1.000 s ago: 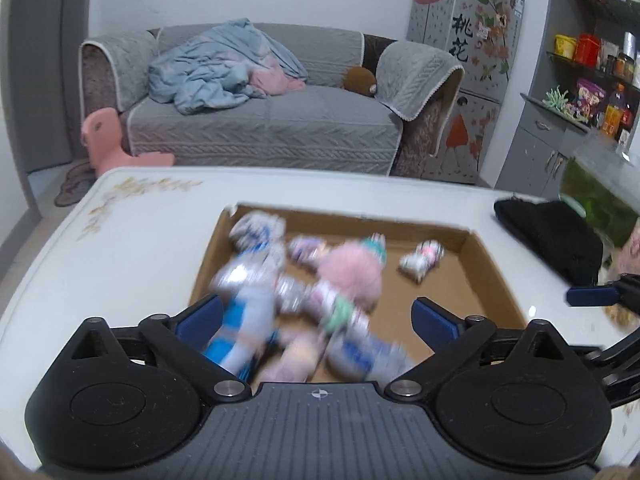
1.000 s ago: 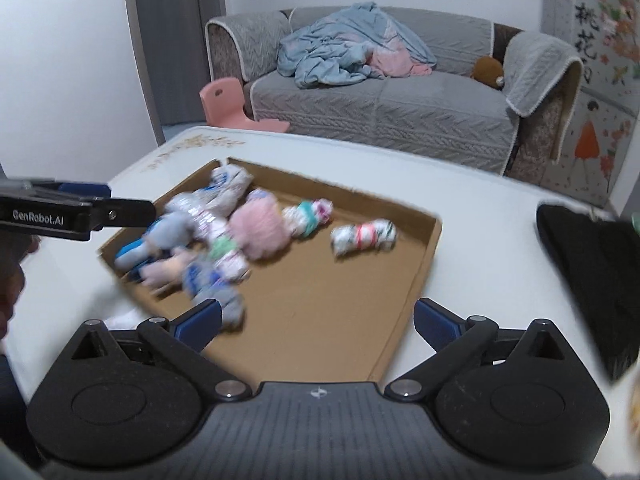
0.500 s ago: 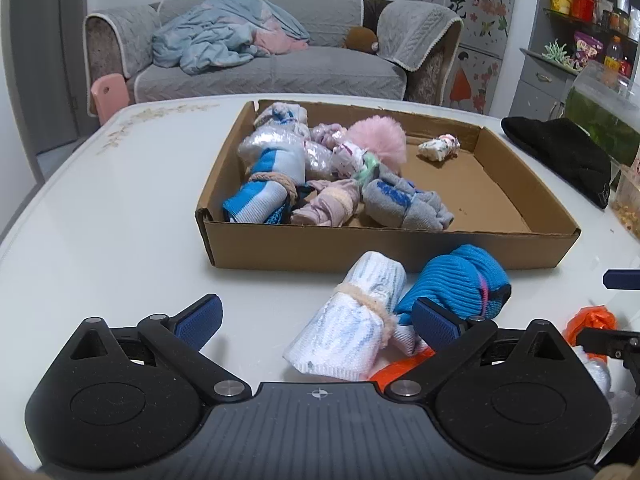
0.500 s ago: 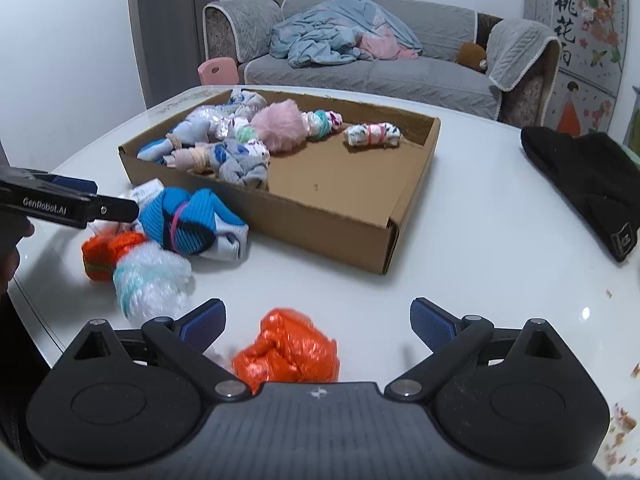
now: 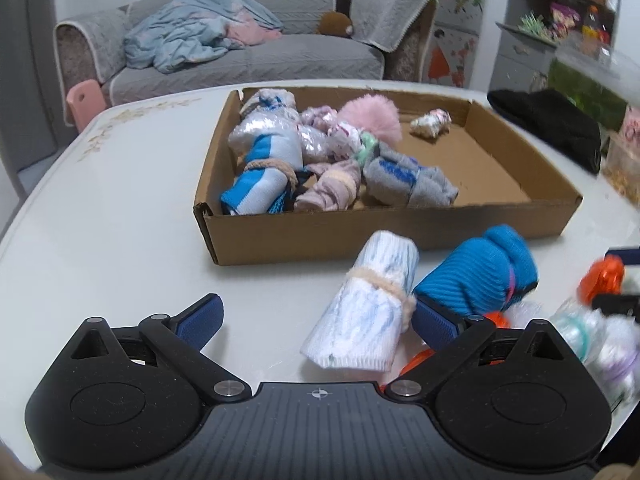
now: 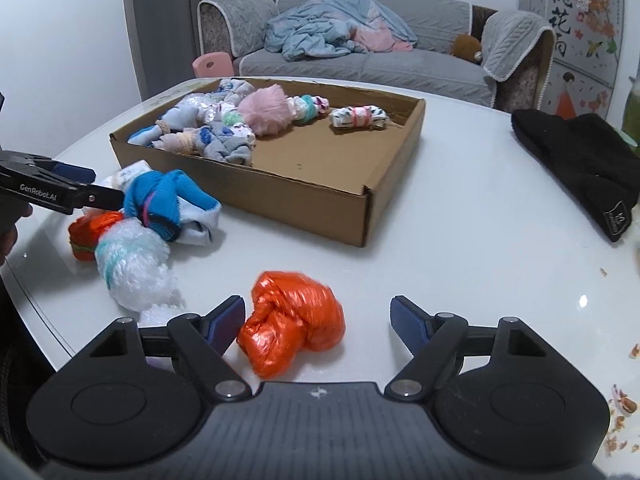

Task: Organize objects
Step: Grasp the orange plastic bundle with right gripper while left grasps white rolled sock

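The right gripper (image 6: 318,318) is wide open around the orange bundle (image 6: 292,322) on the table (image 6: 460,248). The left gripper (image 5: 318,320) is also wide open, with the white sock roll (image 5: 366,316) between its fingers.

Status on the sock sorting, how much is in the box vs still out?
Done: a pile of rolled socks lies in the cardboard box. In hand: nothing; the left gripper and right gripper are open, the right around the orange bundle. Left on the table: white roll, blue roll, a fluffy white bundle.
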A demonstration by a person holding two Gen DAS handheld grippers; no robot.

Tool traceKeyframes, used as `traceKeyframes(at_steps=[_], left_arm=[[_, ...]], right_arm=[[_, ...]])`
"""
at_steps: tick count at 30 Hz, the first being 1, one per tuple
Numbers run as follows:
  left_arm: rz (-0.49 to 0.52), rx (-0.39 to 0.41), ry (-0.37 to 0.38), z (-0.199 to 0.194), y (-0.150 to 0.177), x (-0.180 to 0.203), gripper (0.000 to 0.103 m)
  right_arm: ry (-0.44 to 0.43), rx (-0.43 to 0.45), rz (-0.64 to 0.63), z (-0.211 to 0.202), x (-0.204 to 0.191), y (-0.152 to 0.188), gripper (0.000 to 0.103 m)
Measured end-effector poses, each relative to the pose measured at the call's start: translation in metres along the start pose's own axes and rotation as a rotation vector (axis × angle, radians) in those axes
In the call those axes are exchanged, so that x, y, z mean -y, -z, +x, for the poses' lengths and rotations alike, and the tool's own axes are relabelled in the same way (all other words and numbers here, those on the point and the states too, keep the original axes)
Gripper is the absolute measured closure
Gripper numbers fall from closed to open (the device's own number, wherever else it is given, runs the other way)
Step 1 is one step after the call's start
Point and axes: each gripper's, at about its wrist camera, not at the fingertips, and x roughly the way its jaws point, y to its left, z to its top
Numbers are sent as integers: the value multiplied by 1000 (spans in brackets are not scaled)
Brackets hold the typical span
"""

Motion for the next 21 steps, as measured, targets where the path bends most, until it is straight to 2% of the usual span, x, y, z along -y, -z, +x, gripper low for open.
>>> traceKeyframes(at_steps=[2,6,9,10,11,12,14,21], left_arm=[[-2,-1,9,2,0,-1,3],[2,0,32,5,-4,-1,8],[11,-3,63,6,-6,1,20],[17,-11,64,7,-6,2,32],[36,-17,54,8,-5,5,37],[62,-12,44,9,-4,7,38],[63,-11,58,7,-3,8,45],[65,-5,52,3,-2,8,51]], right_arm=[[-1,0,2,0,2,2,36],[-7,2,-10,1,4,4,38],[-9,5,-23,1,3,6,42],[-9,9,-24,0,3,6,47],[-9,12,-21,0,4,5,48],[-9,11,-19,1,5,4,50],[-10,13,-21,0,6,4,55],[-18,27,-24,-3,9,6,58]])
